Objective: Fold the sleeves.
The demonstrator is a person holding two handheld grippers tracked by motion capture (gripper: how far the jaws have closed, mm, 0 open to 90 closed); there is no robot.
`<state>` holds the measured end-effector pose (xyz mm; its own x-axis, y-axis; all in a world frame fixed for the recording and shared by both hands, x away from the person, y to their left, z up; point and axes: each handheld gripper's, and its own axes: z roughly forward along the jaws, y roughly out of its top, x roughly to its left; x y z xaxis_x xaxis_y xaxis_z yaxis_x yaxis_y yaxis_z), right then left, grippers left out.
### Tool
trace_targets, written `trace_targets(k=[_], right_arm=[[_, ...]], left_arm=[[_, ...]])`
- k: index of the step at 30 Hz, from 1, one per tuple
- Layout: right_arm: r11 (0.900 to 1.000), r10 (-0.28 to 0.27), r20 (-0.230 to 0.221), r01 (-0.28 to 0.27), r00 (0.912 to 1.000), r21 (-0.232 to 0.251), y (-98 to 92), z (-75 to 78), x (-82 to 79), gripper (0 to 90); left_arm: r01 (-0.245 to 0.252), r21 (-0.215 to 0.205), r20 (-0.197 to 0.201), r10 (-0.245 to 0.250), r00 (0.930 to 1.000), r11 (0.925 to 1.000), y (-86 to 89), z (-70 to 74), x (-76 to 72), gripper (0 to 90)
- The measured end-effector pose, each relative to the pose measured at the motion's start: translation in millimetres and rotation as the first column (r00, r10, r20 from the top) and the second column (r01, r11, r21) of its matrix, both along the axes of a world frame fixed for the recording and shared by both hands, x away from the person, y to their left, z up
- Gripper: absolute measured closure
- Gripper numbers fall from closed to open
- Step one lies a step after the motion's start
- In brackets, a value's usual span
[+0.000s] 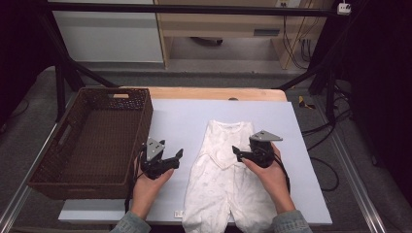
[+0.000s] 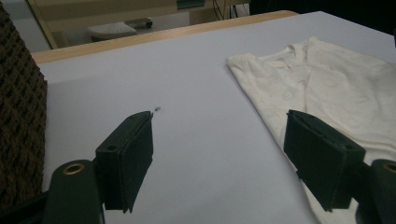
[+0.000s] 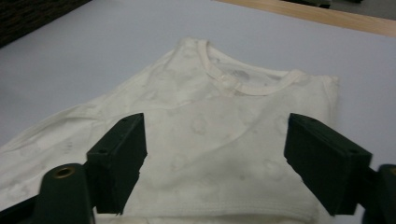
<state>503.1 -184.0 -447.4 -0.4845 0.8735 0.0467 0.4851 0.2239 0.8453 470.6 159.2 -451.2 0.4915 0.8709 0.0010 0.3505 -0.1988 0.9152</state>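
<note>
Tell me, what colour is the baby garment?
Cream-white garment, faint printed pattern; best in the right gripper view.

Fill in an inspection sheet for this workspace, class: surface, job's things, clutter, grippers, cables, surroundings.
Surface: pale sheet over a wooden table.
Job's things: white baby garment lying flat, sleeve folded across its chest; brown wicker basket at the left, nothing in it.
Clutter: small white tag near the sheet's front edge.
Grippers: left gripper open over bare sheet; right gripper open above the garment, nothing held.
Cables: one trails from the right gripper; more lie on the floor at the right.
Surroundings: black frame legs, grey floor, cabinets behind.
</note>
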Motion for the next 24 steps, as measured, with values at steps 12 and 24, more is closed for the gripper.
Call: trace_targets(k=[12, 24], right_arm=[[0.999, -0.042, -0.008, 0.042, 0.9991, -0.026, -9.7, 9.5, 12.0, 12.0], [0.998, -0.057, -0.043, 0.056, 0.9974, -0.034, -26.5, 26.4, 48.2, 12.8]], left_arm=[[0.007, 0.001, -0.019, -0.007, 0.9998, 1.0000, -2.0, -2.3, 0.3, 20.1], [0.028, -0.004, -0.031, -0.028, 0.9991, 0.9996, -5.8, -3.8, -0.4, 13.2]])
